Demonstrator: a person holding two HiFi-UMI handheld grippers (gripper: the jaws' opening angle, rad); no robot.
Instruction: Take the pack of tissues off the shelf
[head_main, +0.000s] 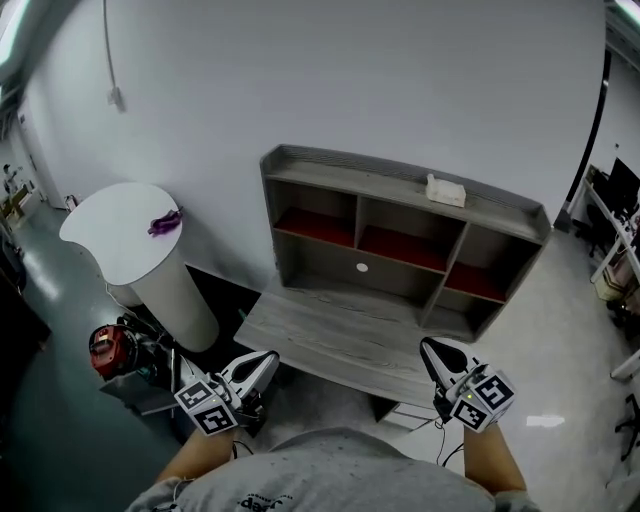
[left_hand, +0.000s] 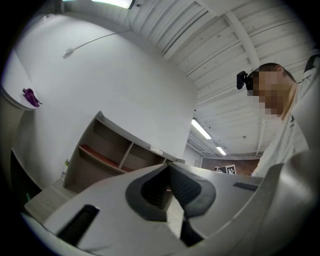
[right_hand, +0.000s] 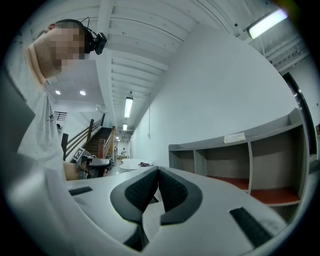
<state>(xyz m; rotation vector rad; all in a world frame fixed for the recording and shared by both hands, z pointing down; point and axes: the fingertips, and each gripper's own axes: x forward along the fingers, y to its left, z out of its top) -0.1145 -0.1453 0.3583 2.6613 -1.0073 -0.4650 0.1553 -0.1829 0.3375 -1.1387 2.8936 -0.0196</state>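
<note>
Item 1: pack of tissues (head_main: 446, 191), on top of the shelf (head_main: 340, 170), at your 1 o'clock, well apart from you.
Left tongs (head_main: 262, 362), right tongs (head_main: 437, 355): clenched, empty.
Risk: if you arrive clenched, you could shove the pack off the back.

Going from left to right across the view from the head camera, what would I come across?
Red machine → purple object on the round white table → left tool → pack of tissues.
</note>
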